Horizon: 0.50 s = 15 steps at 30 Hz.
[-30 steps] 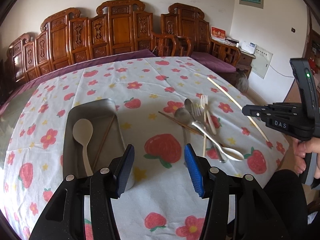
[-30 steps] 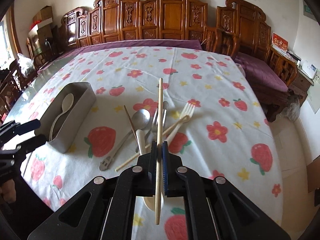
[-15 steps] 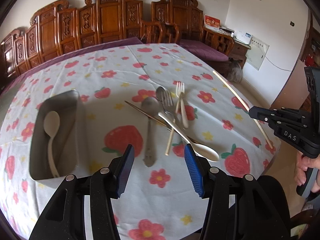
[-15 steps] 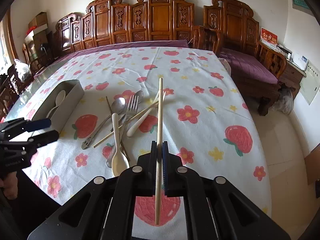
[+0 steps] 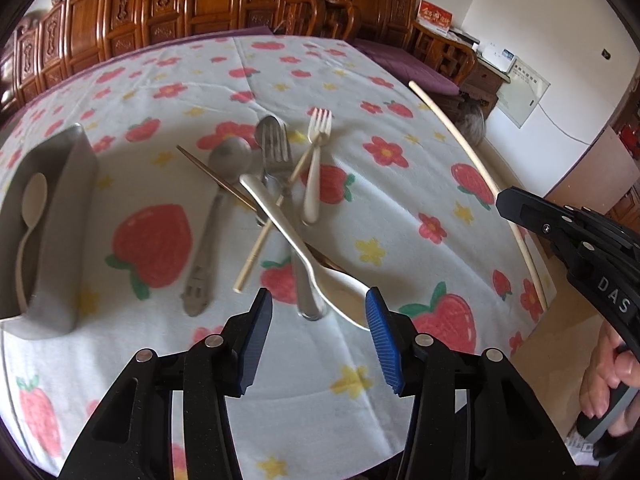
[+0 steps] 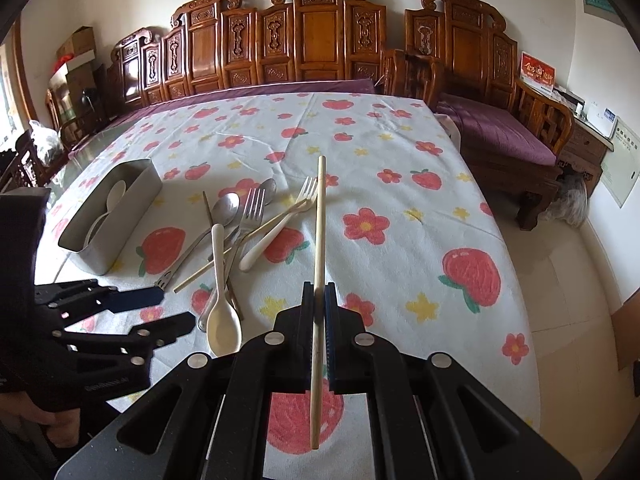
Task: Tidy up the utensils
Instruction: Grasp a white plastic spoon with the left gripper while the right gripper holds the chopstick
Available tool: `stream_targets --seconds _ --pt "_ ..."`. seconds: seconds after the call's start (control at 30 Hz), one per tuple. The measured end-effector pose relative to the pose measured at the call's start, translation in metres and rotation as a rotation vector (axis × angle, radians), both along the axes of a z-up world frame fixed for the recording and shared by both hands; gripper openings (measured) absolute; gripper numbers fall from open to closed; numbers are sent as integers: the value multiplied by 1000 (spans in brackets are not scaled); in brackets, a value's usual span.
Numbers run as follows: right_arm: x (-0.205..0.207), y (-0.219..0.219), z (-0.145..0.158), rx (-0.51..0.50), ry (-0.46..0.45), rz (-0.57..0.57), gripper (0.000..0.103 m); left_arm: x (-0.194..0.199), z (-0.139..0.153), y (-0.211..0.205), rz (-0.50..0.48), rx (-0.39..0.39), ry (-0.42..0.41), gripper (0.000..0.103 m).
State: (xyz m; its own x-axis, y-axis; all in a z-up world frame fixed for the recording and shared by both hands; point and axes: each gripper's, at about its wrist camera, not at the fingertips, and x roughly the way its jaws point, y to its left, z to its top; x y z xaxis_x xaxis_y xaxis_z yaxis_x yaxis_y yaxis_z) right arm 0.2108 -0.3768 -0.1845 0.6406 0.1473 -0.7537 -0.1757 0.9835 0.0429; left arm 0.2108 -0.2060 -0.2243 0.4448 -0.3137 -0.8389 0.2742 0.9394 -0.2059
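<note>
My right gripper (image 6: 319, 300) is shut on a pale wooden chopstick (image 6: 319, 236), held above the table's near right part; the chopstick also shows in the left wrist view (image 5: 472, 152). My left gripper (image 5: 318, 320) is open and empty, just in front of a pile of utensils: a white spoon (image 5: 296, 240), a metal spoon (image 5: 216, 208), a metal fork (image 5: 276, 160), a cream fork (image 5: 314, 172) and a second pale chopstick (image 5: 264, 236). A grey holder (image 5: 52, 208) at the left contains a white spoon (image 5: 30, 208).
The table has a strawberry-print cloth (image 6: 360, 152). Carved wooden chairs (image 6: 320, 32) line the far side. A purple-cushioned bench (image 6: 500, 132) stands at the right. The table's right edge drops to a tiled floor (image 6: 568, 280).
My left gripper has shifted right, from in front of the holder to in front of the utensil pile. My right gripper has pulled back toward the near edge with the chopstick.
</note>
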Motion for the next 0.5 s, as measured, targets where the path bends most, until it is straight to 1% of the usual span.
stream_targets --seconds 0.1,0.17,0.27,0.33,0.37,0.43,0.47,0.5 --pt "3 -8 -2 28 12 -13 6 4 -11 -6 7 -35 58 41" --pt "4 -11 -3 33 14 -19 6 5 -16 -9 18 -38 81 37" --pt "5 -14 -3 45 15 -24 6 6 -23 -13 30 -26 98 31" --pt "5 -14 -2 49 12 -22 6 5 -27 -15 38 -4 102 25" --pt "5 -13 -1 49 10 -21 6 4 -28 -15 40 0 102 24" --pt "4 -13 0 52 6 -21 6 3 -30 -15 38 3 112 15" --pt "3 -13 1 50 3 -19 6 2 -30 -14 39 0 117 13" --pt "3 -12 2 46 0 -16 6 2 -30 -13 42 -3 118 10"
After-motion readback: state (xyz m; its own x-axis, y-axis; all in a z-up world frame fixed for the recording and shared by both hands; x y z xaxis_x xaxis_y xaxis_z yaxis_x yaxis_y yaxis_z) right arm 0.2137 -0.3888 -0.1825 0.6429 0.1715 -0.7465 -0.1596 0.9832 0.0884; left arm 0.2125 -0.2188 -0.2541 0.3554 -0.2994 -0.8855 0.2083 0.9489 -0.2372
